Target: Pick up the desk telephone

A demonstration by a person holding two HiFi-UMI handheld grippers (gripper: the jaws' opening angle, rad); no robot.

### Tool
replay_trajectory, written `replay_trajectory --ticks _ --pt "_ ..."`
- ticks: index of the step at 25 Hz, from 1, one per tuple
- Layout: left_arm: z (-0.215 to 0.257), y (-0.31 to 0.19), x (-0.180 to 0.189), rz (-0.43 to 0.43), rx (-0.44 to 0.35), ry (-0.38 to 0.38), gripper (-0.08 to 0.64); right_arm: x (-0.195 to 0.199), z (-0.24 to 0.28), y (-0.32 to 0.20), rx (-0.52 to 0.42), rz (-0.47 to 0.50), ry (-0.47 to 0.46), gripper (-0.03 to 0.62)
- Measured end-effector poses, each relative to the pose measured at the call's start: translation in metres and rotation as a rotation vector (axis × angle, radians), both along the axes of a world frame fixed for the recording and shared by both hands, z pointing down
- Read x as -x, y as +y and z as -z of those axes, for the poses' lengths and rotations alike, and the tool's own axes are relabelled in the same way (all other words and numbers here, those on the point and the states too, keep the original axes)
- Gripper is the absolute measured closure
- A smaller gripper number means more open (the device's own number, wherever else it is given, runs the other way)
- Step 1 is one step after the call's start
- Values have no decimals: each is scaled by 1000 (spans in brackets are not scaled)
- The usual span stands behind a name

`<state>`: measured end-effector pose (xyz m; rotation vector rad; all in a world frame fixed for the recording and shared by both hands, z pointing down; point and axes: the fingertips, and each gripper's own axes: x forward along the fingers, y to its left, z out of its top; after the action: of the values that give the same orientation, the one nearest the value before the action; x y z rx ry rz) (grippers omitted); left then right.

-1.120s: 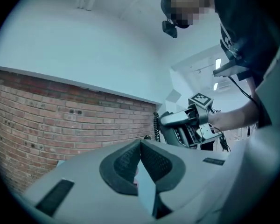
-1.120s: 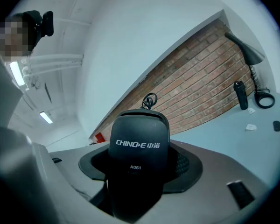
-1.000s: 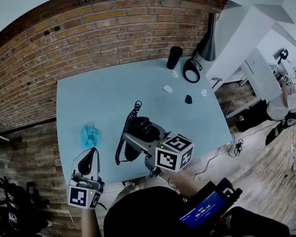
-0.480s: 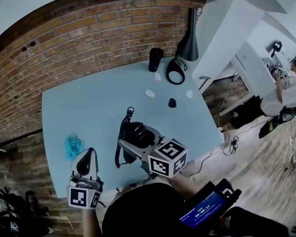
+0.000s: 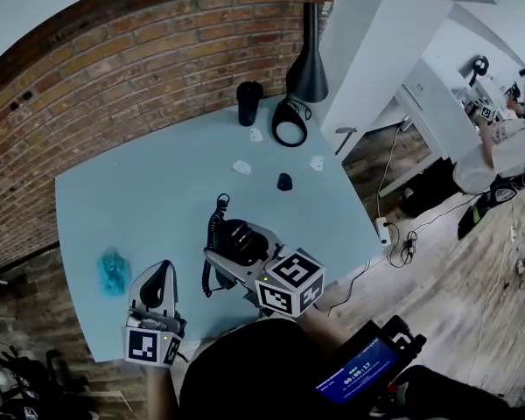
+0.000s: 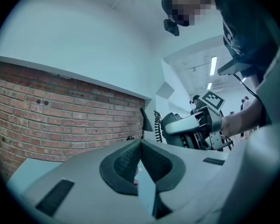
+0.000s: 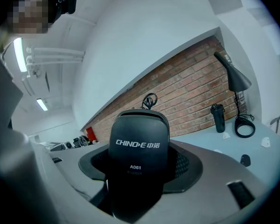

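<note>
We faced a red-brown brick wall (image 5: 131,59) behind a pale blue rectangular tabletop (image 5: 140,199). A black cone-shaded desk lamp (image 5: 308,75) stood at its far corner, beside a white pillar (image 5: 367,59). Brown wooden plank floor (image 5: 455,296) lay to the right.

1. left gripper (image 5: 162,274): pale grey moulded shell; two black ribbed pads (image 6: 126,163) in dark surrounds; black slot marks on the casing.
2. Rear of it: white cube (image 5: 150,346) printed with black square markers.
3. right gripper (image 5: 229,256): matching grey shell, black mesh-textured pads (image 7: 183,164), larger marker cube (image 5: 290,283).
4. Person: black top (image 5: 245,376); black device with lit blue screen (image 5: 359,373).
</note>
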<state>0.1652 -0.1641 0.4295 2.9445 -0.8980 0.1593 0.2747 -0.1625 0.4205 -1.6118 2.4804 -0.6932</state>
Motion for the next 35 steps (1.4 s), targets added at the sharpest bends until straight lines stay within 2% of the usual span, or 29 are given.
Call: replay_trajectory --ticks 5,13,18,21,27,31,35 --pt "-16 3 -17 -6 40 -2 541 -14 -14 5 8 -11 8 299" --pt "-39 8 -25 -21 57 -21 541 -19 -38 7 31 -14 44 298" --pt "-45 11 -32 -30 33 -2 541 -23 -51 9 76 -4 7 298" --pt "-50 14 -34 -42 35 -30 541 -21 -60 12 94 9 11 299" --pt "-58 10 -37 -22 77 -35 541 -21 -80 10 143 30 -27 299" --pt "-75 8 -34 -16 107 -78 541 -21 -92 8 166 40 -11 298" --pt "-86 4 -34 3 130 -80 541 -21 -102 6 189 51 -22 298"
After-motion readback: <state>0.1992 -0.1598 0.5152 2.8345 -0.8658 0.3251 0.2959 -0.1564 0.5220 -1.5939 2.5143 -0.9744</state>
